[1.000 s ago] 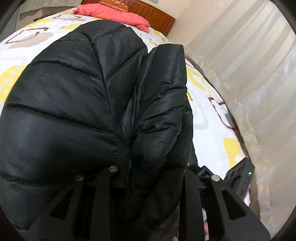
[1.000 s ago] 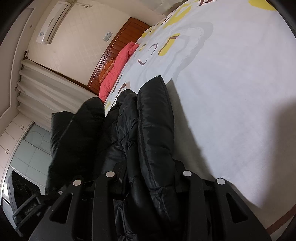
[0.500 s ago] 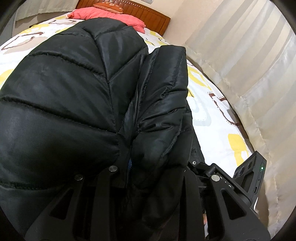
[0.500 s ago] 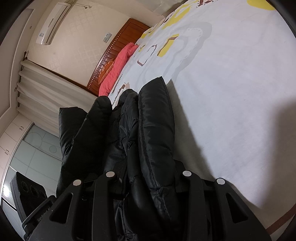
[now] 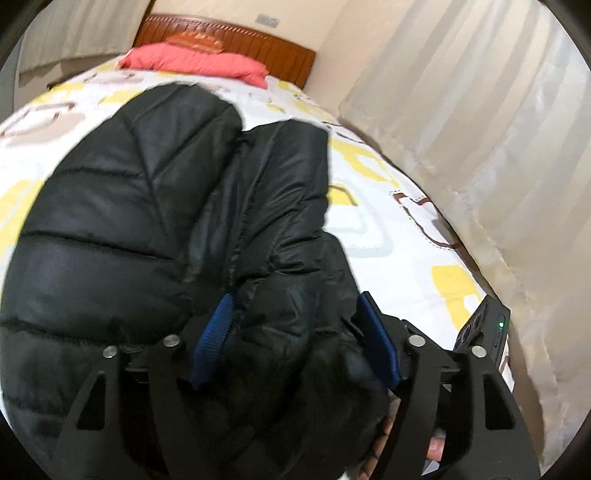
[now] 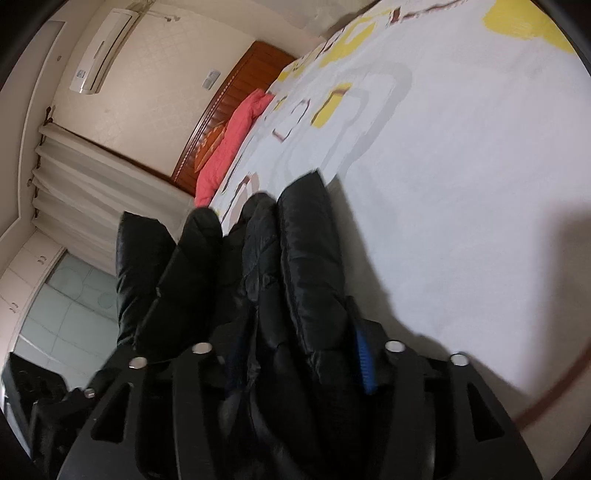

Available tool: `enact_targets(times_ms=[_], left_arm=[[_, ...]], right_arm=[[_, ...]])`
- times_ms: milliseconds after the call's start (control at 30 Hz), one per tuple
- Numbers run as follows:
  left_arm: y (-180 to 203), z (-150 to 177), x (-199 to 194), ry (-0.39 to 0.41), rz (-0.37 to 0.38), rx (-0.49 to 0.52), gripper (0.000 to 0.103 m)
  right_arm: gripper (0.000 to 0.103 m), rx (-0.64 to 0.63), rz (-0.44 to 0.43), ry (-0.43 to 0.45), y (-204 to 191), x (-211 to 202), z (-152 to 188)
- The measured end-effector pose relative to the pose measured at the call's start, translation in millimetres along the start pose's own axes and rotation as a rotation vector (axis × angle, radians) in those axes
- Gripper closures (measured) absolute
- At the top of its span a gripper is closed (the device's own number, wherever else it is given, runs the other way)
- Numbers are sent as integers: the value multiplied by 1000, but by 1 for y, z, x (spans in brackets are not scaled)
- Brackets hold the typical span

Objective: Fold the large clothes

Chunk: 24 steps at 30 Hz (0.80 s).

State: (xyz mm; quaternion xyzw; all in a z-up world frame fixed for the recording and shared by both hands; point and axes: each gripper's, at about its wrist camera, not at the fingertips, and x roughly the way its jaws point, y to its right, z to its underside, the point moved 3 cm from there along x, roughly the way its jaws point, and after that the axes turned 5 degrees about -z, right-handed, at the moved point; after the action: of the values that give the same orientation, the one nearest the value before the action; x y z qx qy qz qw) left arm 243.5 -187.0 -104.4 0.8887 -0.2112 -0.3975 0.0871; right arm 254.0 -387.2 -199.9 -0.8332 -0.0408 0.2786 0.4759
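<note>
A black quilted puffer jacket (image 5: 129, 221) lies folded in thick layers on the bed (image 5: 369, 229). My left gripper (image 5: 293, 332) straddles a puffy fold of it; its jaws are opening, the blue pads (image 5: 210, 339) stand bared and clear of the fabric. In the right wrist view the jacket (image 6: 306, 258) bulges up between the fingers of my right gripper (image 6: 295, 354), whose jaws are also opening; one blue pad (image 6: 364, 354) shows beside the fabric. The right gripper's body (image 5: 487, 332) with a green light sits at the jacket's right edge.
The bed sheet (image 6: 461, 184) is white with yellow and brown shapes. A red pillow (image 5: 195, 62) rests against the wooden headboard (image 5: 229, 33). Pale curtains (image 5: 480, 147) hang close along the bed's right side. An air conditioner (image 6: 103, 48) is on the wall.
Both grippers were shut on jacket folds; now their jaws have spread and the blue pads show. The left gripper has risen and pulled back, so more bed and headboard appear.
</note>
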Motion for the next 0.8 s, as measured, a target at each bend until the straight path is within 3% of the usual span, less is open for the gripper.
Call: enact_targets(times_ms=[133,333,533,800], left_arm=[[2,0,-28,14,51,-42,31],[-26,-10,-78,63,104,-151,30],[-85,-32,-116,165,60,-257,21],[-173,-18,-94,101,-20,-445,20]], right_arm=[[45,20,15,40,2,-24,-3],[45,-21,-30,47,-27,-45,-2],[41,-43,-88,5,-60,-32,2],[40,-91,-71,-128,-86,25,12]])
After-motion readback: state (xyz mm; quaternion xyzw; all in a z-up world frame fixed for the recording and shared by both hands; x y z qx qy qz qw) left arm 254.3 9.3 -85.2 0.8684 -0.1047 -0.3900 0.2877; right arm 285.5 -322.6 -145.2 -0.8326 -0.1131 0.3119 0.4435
